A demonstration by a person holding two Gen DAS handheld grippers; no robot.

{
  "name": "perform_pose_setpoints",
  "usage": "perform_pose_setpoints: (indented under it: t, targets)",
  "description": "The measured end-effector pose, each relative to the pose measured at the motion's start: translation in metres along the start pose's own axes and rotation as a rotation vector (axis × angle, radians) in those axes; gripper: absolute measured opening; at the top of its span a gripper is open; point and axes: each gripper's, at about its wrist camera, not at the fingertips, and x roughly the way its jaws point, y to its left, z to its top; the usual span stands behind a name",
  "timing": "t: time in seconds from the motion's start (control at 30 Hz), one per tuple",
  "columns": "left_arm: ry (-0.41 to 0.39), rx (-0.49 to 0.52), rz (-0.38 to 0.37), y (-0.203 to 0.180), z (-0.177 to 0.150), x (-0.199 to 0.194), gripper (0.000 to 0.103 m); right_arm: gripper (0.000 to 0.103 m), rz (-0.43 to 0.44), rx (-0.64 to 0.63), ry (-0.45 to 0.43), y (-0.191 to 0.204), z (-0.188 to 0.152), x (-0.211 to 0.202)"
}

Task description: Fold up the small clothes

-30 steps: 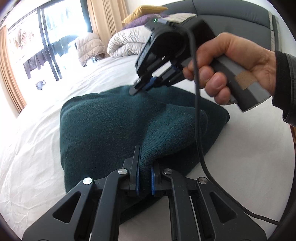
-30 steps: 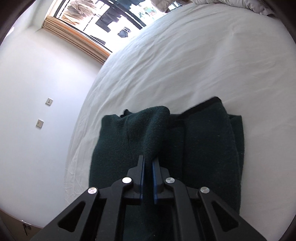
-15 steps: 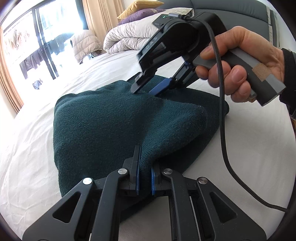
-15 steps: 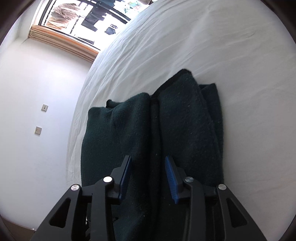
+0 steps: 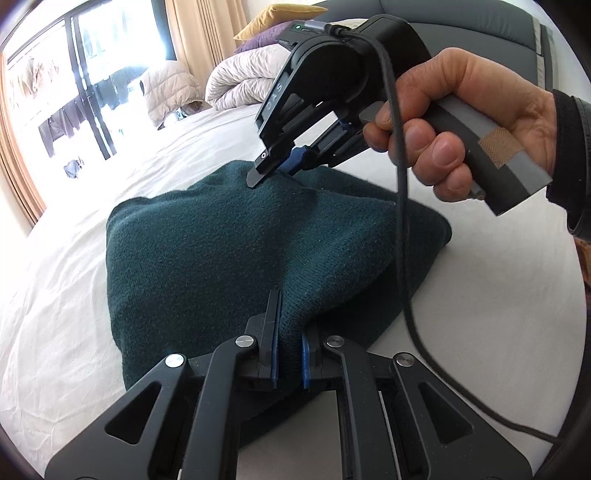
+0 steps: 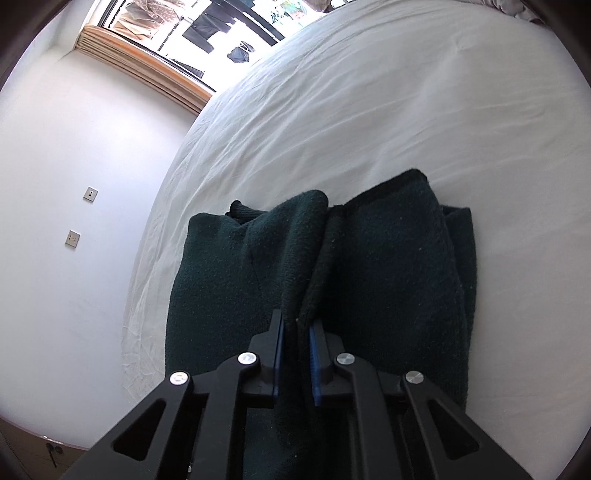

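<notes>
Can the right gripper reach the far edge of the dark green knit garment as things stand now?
Probably not yet: the right gripper is shut on a fold of the dark green knit garment; its jaws just closed. It must release first; nothing else blocks the way.

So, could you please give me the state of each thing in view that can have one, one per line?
Dark green knit garment: partly folded on the bed, pinched up at two spots.
Left tool: shut on a ridge of the garment.
Right tool: jaws have just been closing; shut on a fold of the garment.
White bed sheet: spread, lightly creased.
Curtains: drawn aside.
Duvet: bundled at the head of the bed.
</notes>
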Motion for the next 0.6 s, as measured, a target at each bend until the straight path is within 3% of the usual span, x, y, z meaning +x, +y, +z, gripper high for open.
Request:
perform_pose_setpoints:
  t: [0.3, 0.6]
  targets:
    - [-0.011, 0.045, -0.048, -0.035, 0.021, 0.013, 0.008, 0.011, -0.047, -0.021, -0.001, -0.029, 0.009, -0.025]
    - [0.027, 0.063, -0.055, -0.046, 0.023, 0.031, 0.008, 0.011, -0.038, 0.01, -0.026, -0.048, -0.002, -0.019]
